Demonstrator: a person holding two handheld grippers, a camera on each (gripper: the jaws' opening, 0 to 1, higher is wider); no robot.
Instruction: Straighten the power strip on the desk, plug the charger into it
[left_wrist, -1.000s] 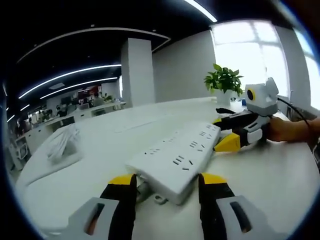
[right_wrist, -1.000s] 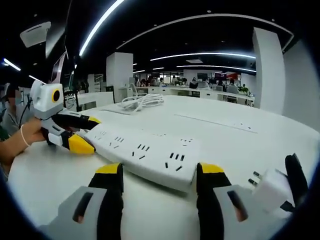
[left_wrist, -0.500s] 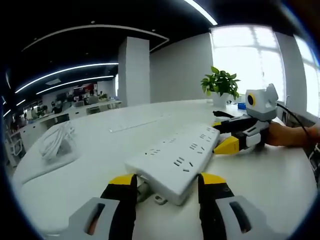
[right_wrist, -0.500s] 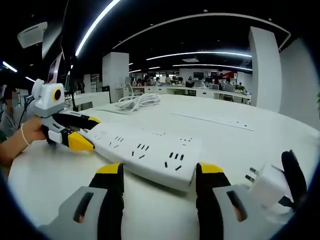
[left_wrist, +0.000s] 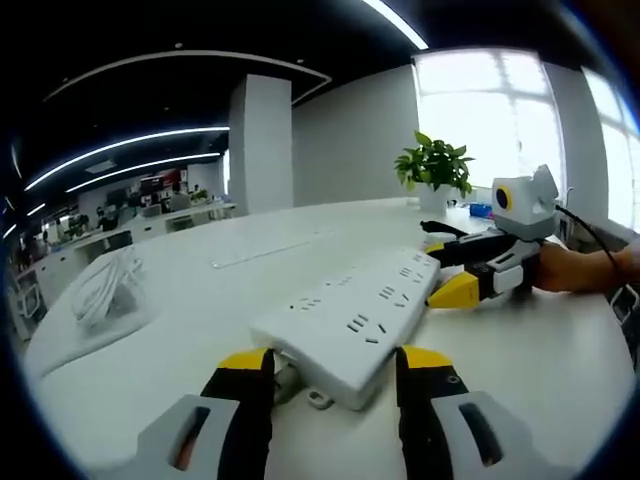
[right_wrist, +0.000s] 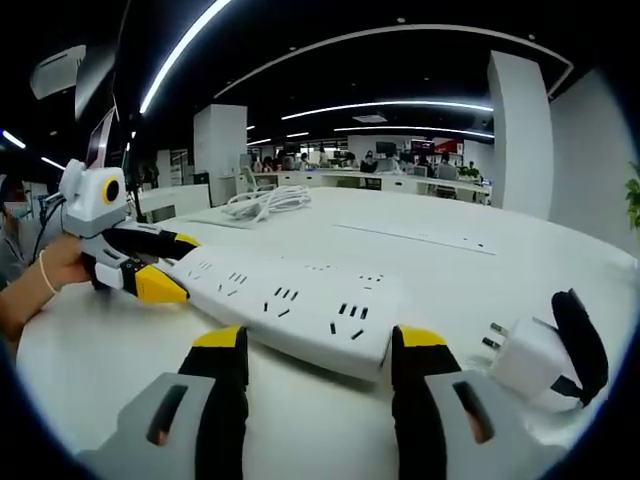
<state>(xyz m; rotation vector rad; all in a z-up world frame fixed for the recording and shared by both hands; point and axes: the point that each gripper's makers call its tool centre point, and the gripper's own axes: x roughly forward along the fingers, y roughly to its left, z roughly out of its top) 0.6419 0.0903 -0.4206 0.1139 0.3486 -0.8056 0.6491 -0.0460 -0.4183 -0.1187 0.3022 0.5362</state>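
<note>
Nothing shifted but camera drift; long white multi-socket power strip (right_wrist: 285, 305) flat on white desk (right_wrist: 520, 270), left gripper (left_wrist: 335, 362) and right gripper (right_wrist: 318, 345) open astride opposite ends, unclamped; close evenly, pivot slowly, clear of white charger (right_wrist: 530, 362) near right.

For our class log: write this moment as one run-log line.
left gripper: open, straddling power strip end | right gripper: open, straddling other end | charger: on desk, unplugged

Open-plan office, apparently: desk rows (right_wrist: 400, 185), ceiling light strips (right_wrist: 400, 105), pillar (left_wrist: 260, 145).
</note>
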